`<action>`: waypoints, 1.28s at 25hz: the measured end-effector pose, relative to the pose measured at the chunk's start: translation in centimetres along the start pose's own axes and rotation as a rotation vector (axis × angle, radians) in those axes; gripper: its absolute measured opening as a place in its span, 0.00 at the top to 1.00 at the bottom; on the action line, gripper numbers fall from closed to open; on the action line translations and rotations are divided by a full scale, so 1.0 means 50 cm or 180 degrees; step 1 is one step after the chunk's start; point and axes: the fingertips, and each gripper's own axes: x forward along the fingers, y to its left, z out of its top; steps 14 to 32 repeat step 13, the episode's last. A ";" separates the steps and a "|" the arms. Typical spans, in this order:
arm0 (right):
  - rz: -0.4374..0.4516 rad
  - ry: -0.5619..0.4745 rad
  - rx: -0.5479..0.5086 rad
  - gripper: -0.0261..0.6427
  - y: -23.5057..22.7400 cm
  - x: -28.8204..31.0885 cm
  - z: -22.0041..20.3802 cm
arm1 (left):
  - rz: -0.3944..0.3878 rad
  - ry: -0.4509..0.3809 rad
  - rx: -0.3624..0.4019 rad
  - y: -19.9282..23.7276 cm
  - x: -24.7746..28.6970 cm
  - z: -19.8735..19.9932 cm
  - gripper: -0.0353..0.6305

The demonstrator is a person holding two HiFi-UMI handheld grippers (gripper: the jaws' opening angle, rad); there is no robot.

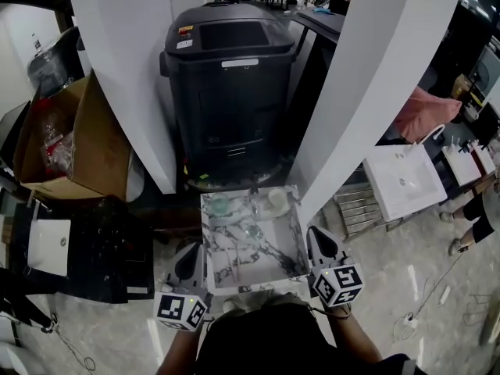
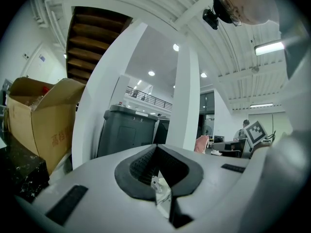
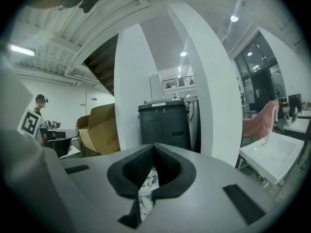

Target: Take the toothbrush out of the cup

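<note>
I see the black bin (image 1: pixel 230 76) standing at 12 o'clock, beyond the marble-topped desk (image 1: pixel 273 258). A cardboard box (image 1: pixel 70 139) sits at 10 o'clock. My left tool (image 1: pixel 190 261) hangs just off the desk's 7 o'clock corner and my right tool (image 1: pixel 321 245) off its 4 o'clock edge. Each has its jaws pressed together on nothing. A pale cup (image 1: pixel 276 199) stands near the desk's 1 o'clock corner, well apart from both tools. The toothbrush is too small for me to pick out.
</note>
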 end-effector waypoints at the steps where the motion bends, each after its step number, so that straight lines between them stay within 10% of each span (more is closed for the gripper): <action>1: -0.0021 0.0002 -0.0009 0.94 0.001 -0.003 -0.003 | 0.0001 0.0002 0.0010 0.004 -0.003 -0.002 0.91; 32: -0.0059 0.0002 -0.0098 0.94 0.054 -0.035 -0.028 | -0.0011 0.0079 0.0106 0.017 -0.057 -0.027 0.91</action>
